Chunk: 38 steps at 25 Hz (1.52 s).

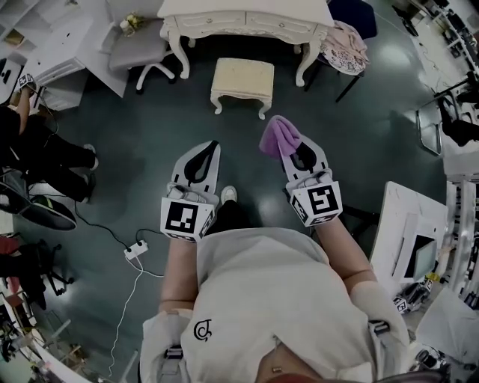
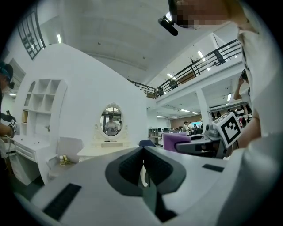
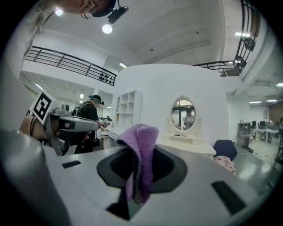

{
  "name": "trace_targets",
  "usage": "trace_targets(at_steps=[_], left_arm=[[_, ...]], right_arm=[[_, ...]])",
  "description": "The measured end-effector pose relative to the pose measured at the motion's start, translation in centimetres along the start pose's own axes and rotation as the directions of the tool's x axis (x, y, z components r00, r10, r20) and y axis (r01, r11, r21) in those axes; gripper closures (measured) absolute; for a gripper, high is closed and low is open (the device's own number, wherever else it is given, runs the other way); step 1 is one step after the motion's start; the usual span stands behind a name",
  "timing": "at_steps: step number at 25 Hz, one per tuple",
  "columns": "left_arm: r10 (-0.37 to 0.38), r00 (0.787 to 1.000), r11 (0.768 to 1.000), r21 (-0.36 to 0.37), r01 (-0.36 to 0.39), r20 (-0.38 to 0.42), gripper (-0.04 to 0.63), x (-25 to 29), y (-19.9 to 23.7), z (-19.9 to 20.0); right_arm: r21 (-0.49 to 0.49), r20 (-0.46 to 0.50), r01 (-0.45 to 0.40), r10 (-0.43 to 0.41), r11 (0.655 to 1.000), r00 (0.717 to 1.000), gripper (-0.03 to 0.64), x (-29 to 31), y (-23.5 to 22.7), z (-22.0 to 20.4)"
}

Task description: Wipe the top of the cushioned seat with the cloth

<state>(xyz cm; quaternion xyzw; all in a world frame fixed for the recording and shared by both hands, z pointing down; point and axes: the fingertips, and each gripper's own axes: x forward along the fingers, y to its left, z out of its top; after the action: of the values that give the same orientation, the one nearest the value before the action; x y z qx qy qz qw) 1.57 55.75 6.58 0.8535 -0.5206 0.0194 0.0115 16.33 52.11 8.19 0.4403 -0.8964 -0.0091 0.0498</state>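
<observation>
My pale shirt (image 1: 277,299) fills the bottom of the head view. Its small dark emblem (image 1: 203,329) is a curl I cannot read as a word. Far left a person in dark clothes (image 1: 45,153) sits, and a white power strip (image 1: 135,250) lies on the floor (image 1: 135,149). A grey chair (image 1: 138,48) stands further off.

My left hand-held gripper (image 1: 202,158) has its jaws closed together on nothing. Ahead, well apart from both tools, the cushioned seat (image 1: 242,76) stands just in front of the white bench (image 1: 247,21), which has an oval mirror (image 2: 111,120) above it.

My right hand-held gripper (image 1: 295,152) is clamped on the purple cloth (image 1: 277,137), which bunches out past the tips. The marker cubes (image 1: 316,202) carry black-and-white squares, no letters. Far right a pink garment (image 1: 346,46) lies over a dark chair.
</observation>
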Motion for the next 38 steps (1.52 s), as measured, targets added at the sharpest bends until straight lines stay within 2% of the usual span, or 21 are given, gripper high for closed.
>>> trace_targets(at_steps=[8, 15, 21, 28, 35, 38], left_arm=[[-0.05, 0.999, 0.999, 0.014, 0.05, -0.005, 0.582, 5.1, 10.3, 0.7], [-0.074, 0.997, 0.997, -0.018, 0.073, -0.039, 0.581, 9.5, 14.7, -0.8], [-0.071, 0.995, 0.997, -0.018, 0.07, -0.071, 0.583, 15.4, 17.4, -2.4], [-0.049, 0.996, 0.999, 0.013, 0.05, -0.076, 0.583, 25.9, 21.3, -1.0], [-0.001, 0.998, 1.0, 0.009, 0.001, -0.058, 0.583, 36.1, 26.0, -0.1], [-0.02, 0.999, 1.0, 0.008, 0.02, -0.047, 0.583, 39.3, 27.0, -0.3]], right_arm=[[0.004, -0.035, 0.054, -0.054, 0.999, 0.998, 0.535, 10.7, -0.4, 0.2], [0.001, -0.076, 0.046, -0.046, 0.999, 0.996, 0.535, 17.0, -1.6, -0.7], [0.028, -0.098, 0.05, -0.047, 0.998, 0.994, 0.535, 22.4, -5.9, -2.6], [0.053, -0.091, 0.04, -0.035, 0.998, 0.995, 0.535, 30.9, -14.4, -2.3], [0.054, -0.114, -0.018, 0.024, 0.998, 0.993, 0.535, 39.3, -21.1, -2.5], [0.046, -0.133, -0.029, 0.035, 0.999, 0.991, 0.535, 42.0, -22.8, -3.3]])
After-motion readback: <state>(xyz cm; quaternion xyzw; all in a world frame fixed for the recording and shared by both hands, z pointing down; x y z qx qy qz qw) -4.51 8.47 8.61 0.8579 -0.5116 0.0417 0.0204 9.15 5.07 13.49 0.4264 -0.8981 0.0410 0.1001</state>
